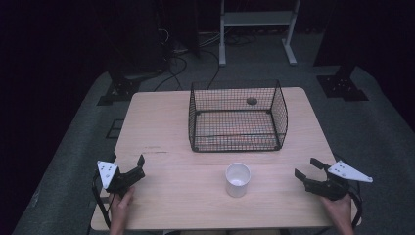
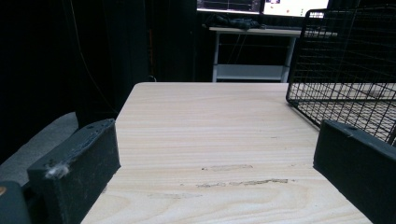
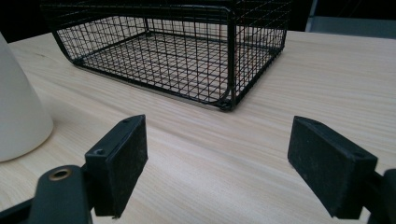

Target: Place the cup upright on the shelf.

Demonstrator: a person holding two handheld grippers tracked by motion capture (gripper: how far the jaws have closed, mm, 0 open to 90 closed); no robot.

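Cup (image 1: 238, 179) white, upright, table (image 1: 161, 127) front-centre; wire basket (image 1: 238, 116) behind it holds a small dark object (image 1: 251, 101).
High view: left gripper (image 1: 128, 166), right gripper (image 1: 305, 167) flank cup, apart. Left gripper view: jaws wide, nothing held. Right gripper view: jaws wide, nothing held; cup (image 3: 18, 112) at left.

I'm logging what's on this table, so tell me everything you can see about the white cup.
The white cup looks like a plain paper or plastic cup, tapered so it is wider at the open rim than at the base. It stands upright on the wooden table, near the person's edge, in front of the black wire basket and apart from it. It looks empty. It sits between the left claw and the right claw, both open, and neither touches it. In the right gripper view its smooth side shows at the left.
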